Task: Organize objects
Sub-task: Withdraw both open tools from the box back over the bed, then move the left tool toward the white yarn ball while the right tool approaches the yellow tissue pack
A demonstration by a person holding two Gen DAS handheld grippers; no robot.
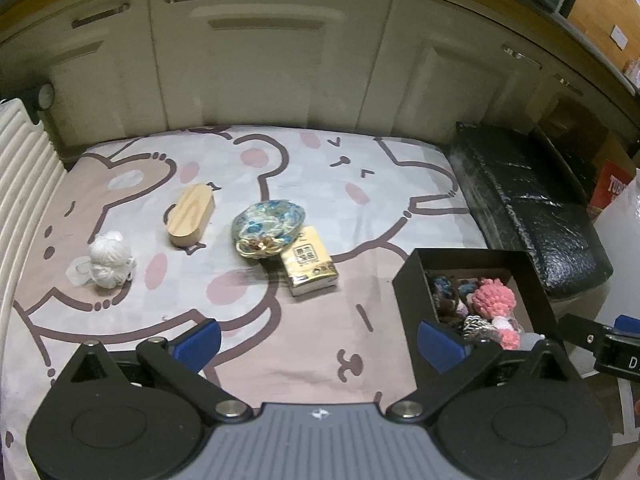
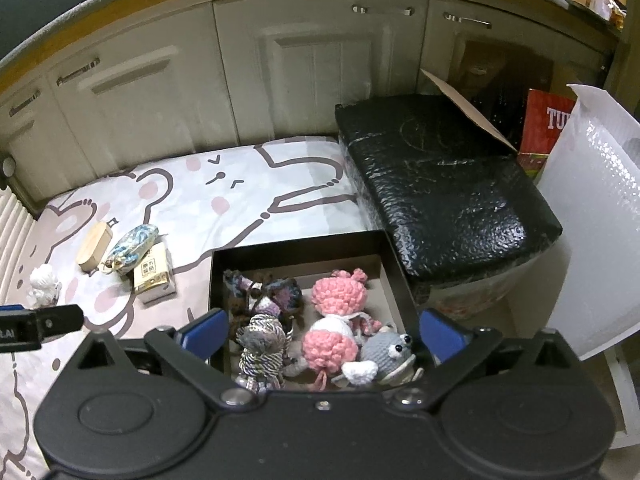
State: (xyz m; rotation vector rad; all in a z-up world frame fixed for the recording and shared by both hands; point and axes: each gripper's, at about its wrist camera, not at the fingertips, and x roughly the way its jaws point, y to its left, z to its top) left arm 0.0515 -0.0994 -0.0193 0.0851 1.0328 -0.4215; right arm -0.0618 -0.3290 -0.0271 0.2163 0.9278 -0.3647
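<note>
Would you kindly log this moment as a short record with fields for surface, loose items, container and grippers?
surface: cartoon-print sheet
loose items: white yarn ball, oval wooden case, blue floral fabric pouch resting partly on a yellow tissue pack
container: open black box holding a pink crochet doll, grey crochet toy and other knitted pieces
left gripper: open, empty, above the sheet
right gripper: open, empty, over the box
</note>
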